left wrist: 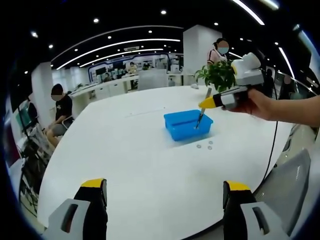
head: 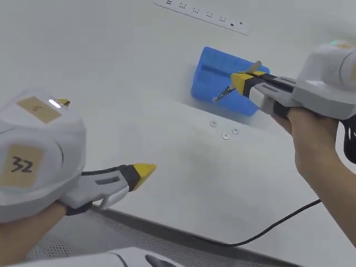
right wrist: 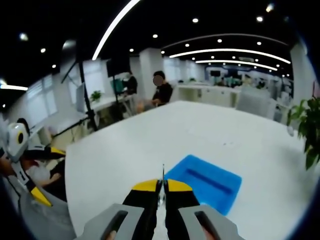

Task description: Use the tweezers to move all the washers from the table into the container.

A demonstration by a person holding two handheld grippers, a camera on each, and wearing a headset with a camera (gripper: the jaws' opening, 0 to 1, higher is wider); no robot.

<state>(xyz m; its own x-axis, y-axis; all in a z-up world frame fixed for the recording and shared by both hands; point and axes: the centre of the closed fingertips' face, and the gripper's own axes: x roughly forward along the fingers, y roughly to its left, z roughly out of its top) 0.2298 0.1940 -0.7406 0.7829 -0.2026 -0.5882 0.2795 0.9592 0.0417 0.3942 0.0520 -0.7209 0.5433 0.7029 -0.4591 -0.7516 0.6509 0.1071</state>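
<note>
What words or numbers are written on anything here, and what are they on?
"32": on the tan sticker on the left gripper.
Second tan sticker above it: mark too blurred to read.
Power strip: markings too small to read.

We saw 3 small silver washers (head: 225,136) lying flat and close together on the white table (head: 139,111), just beside the near wall of the blue rectangular container (head: 211,72). The thin metal tweezers (head: 224,94), clamped in the right gripper (head: 240,81), slanted down, their tips over the container's open inside.
</note>
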